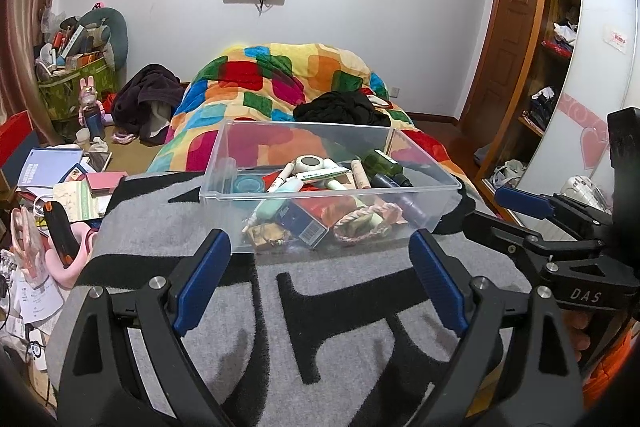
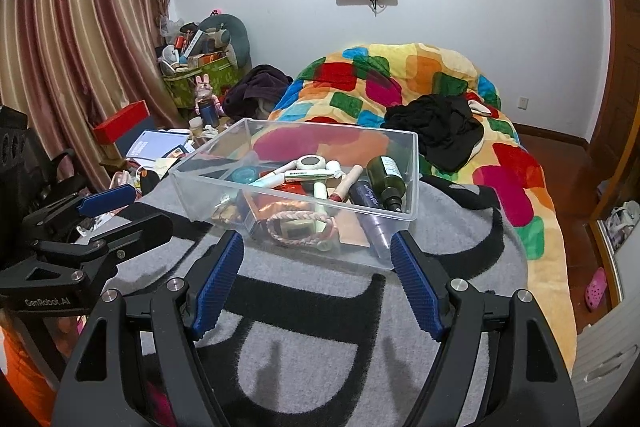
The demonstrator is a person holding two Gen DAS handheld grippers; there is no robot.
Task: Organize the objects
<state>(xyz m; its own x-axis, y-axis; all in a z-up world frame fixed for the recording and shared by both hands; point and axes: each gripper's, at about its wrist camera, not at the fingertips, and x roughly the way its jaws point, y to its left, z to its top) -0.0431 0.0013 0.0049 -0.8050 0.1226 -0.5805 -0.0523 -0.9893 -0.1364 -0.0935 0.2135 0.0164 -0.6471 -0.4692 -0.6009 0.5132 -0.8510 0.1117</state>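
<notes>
Bed [image 1: 432, 147] under a grey-and-black blanket [image 1: 340, 327] carries the clear bin [image 1: 224, 163], small toiletries gathered inside to keep them together, lying just ahead of left gripper [image 1: 322, 277] and right gripper [image 2: 318, 283], both released, jaws spread, nothing between them.

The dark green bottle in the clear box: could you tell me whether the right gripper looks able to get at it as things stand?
Probably yes. The green bottle lies on top at the box's right side, uncovered, and the right gripper is open and empty just before the near wall. It would have to go in over that wall.
</notes>
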